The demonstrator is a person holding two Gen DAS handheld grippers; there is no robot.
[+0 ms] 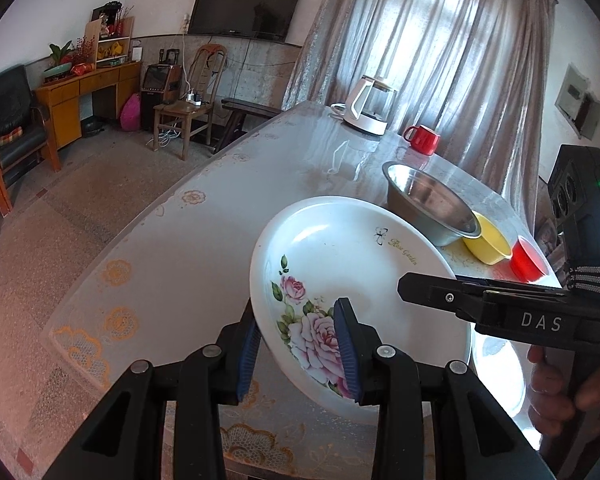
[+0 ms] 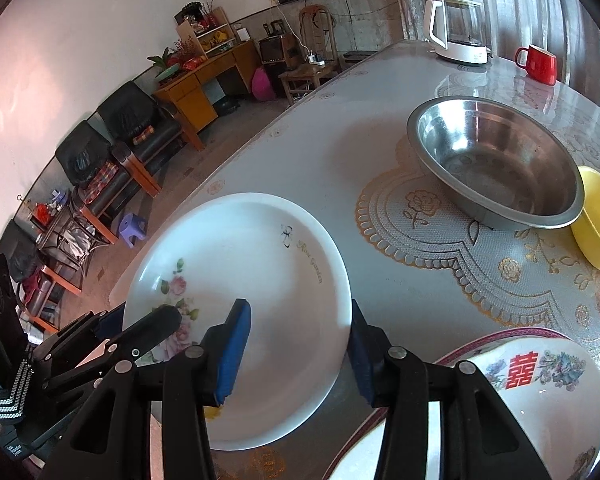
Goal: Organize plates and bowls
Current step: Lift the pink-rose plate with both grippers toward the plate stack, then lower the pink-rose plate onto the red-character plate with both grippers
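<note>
Centrally, item one: rose plate [image 1: 340, 280], white, deep-rimmed, printed with pink roses and the words "Rose Garden"; held tilted above the table's near edge. Left gripper [image 1: 296, 344] has its blue pads [image 1: 248, 356] closed across the plate's near rim, one pad under and one on the painted face. Right gripper [image 2: 296, 352] straddles the opposite rim: one pad lies over the inner face, the other sits outside the edge; whether both pads actually press the plate cannot be told from either view.

Item two: steel bowl [image 2: 496, 160], upright on the table beyond the plate, standing on the patterned centre mat.

Item three: yellow bowl [image 2: 598, 220], just beside the steel bowl, its rim partly tucked beneath the steel rim.

Item four: small red bowl [image 1: 528, 260], next to the yellow one, seen in the left wrist view only.

Item five: decorated dish [image 2: 540, 396], white with a purple-pink border, red characters and blue flowers, at the near right, under the right gripper.

Setting: table [image 1: 228, 216], grey cover with gold lace rose motifs. At its far end, white kettle [image 1: 366, 106] and red mug [image 1: 422, 139], near each other, before the curtain [image 1: 440, 40].
</note>
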